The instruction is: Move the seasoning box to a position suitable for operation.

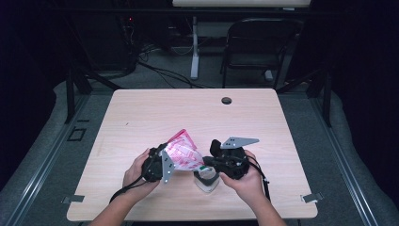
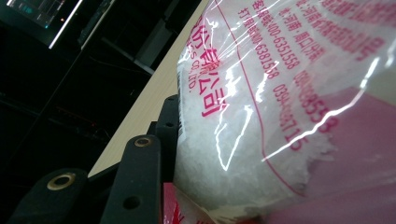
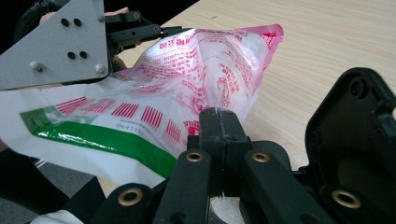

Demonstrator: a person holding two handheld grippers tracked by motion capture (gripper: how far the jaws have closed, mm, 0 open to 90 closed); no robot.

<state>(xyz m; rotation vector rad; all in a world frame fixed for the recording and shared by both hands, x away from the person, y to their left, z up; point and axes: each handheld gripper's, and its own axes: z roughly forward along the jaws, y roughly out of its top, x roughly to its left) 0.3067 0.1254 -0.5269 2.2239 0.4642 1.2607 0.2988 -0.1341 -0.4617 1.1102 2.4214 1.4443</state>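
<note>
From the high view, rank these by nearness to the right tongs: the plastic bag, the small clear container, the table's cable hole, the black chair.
1. Plastic bag: at the right tongs, on their left.
2. Small clear container: just below them; nearly as close.
3. Cable hole: farther up the table.
4. Black chair: beyond the table's far edge.

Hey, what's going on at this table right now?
A person is holding a plastic bag of white granules, printed in red, above the wooden table with a gripper in each hand. The left gripper grips the bag's full end, while the right gripper has its jaws closed on the bag's lower edge. A small clear container sits on the table just below the bag.
</note>
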